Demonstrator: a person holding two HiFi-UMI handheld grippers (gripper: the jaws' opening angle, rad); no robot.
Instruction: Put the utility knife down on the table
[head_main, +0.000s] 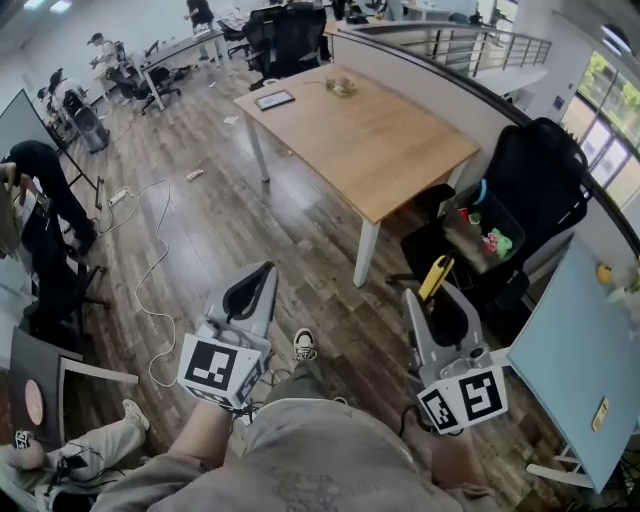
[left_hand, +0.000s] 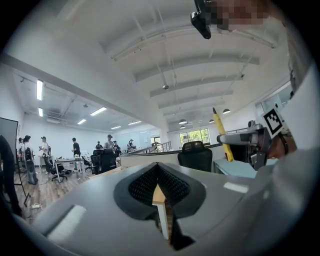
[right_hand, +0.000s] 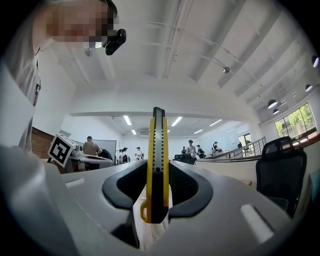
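The right tool (right_hand: 159, 192) is clamped on the yellow utility knife (right_hand: 158, 150), held upright and well short of the wooden bench (head_main: 370, 140). The left tool (head_main: 260, 278) has its jaws together, empty. It seems best to carry the knife over the bench's near corner, lay it flat, then release.

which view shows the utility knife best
The right gripper view: the utility knife stands upright, clamped between the jaws, its yellow body seen nearly whole. The head view shows only its yellow end; the left gripper view shows a thin, distant yellow strip.
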